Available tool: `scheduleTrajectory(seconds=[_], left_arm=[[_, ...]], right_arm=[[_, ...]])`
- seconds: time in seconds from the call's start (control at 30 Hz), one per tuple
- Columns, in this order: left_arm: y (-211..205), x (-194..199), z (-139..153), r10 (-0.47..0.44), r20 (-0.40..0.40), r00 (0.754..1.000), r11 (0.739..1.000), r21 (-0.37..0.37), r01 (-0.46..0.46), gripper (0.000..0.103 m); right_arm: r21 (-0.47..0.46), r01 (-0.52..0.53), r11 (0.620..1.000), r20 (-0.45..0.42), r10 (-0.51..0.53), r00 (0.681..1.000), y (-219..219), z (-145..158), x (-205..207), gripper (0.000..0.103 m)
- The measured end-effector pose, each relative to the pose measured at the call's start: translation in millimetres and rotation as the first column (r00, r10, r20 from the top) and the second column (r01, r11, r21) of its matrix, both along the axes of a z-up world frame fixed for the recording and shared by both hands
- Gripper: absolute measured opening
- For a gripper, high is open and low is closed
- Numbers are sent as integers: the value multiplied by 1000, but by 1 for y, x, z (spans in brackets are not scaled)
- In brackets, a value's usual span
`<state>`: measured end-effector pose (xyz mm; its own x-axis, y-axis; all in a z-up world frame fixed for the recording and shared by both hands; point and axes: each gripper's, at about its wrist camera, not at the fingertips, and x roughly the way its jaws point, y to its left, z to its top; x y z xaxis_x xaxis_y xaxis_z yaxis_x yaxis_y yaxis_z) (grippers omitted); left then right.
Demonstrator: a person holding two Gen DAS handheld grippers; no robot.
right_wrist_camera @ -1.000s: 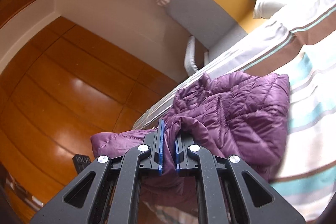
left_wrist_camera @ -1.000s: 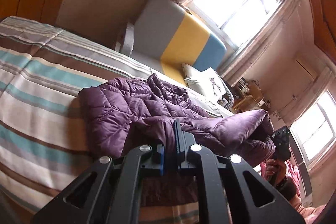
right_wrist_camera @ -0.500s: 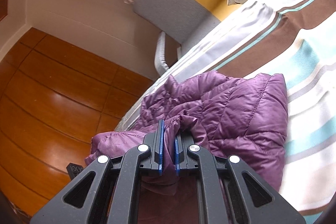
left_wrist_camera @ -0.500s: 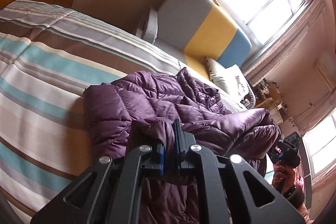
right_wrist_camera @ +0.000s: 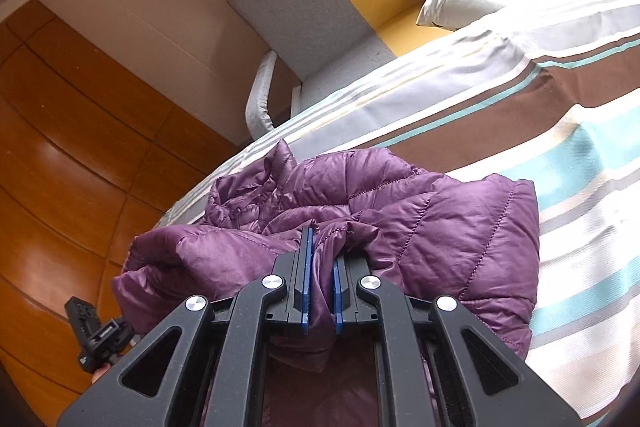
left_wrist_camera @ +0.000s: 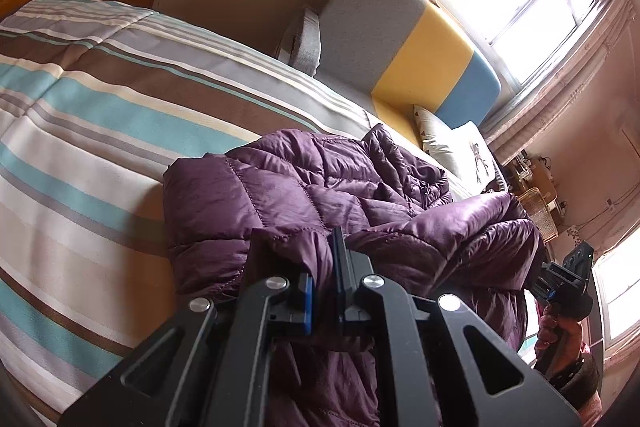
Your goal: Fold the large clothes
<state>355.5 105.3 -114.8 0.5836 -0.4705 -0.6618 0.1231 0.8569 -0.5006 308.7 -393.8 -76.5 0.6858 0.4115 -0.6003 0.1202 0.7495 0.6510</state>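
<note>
With both grippers clamped on cloth, the purple quilted puffer jacket point(left_wrist_camera: 304, 203) now lies lower and flatter against the striped brown, teal and cream bedspread point(left_wrist_camera: 80, 131) than it did a second ago, when the near edge was held higher and the camera looked more steeply up at the room. The left gripper point(left_wrist_camera: 322, 279) pinches a bunched hem fold between its blue pads; the right gripper point(right_wrist_camera: 320, 283) pinches a matching fold on the other side of the same edge. In the left view the right gripper's black body shows at far right, past the jacket's glossy sleeve.

Jacket position: on the bed, near its edge, partly doubled, far portion rumpled toward the grey, yellow and blue headboard cushion point(left_wrist_camera: 404, 47).

Judgement: the held edge is being carried forward over the body for a fold; the fold is under way, not laid. Slippery shell and puffy fill may spring back on release. Uneven advance of the two grips would skew the crease.
</note>
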Motion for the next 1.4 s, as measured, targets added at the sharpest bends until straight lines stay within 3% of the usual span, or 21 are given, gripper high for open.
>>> scheduleTrajectory(seconds=[0.73,1.2,1.4], left_arm=[[-8,7,-6,4,-9,1000,999,47,-4,7],[-16,19,-20,4,-37,999,995,98,-1,10],[-20,20,-19,10,-35,999,991,136,-5,11]], right_arm=[[-68,19,997,-44,-22,999,12,-6,14,8],[-221,18,975,-94,-40,995,32,-12,27,8],[-192,23,981,-94,-42,995,29,-16,30,8]])
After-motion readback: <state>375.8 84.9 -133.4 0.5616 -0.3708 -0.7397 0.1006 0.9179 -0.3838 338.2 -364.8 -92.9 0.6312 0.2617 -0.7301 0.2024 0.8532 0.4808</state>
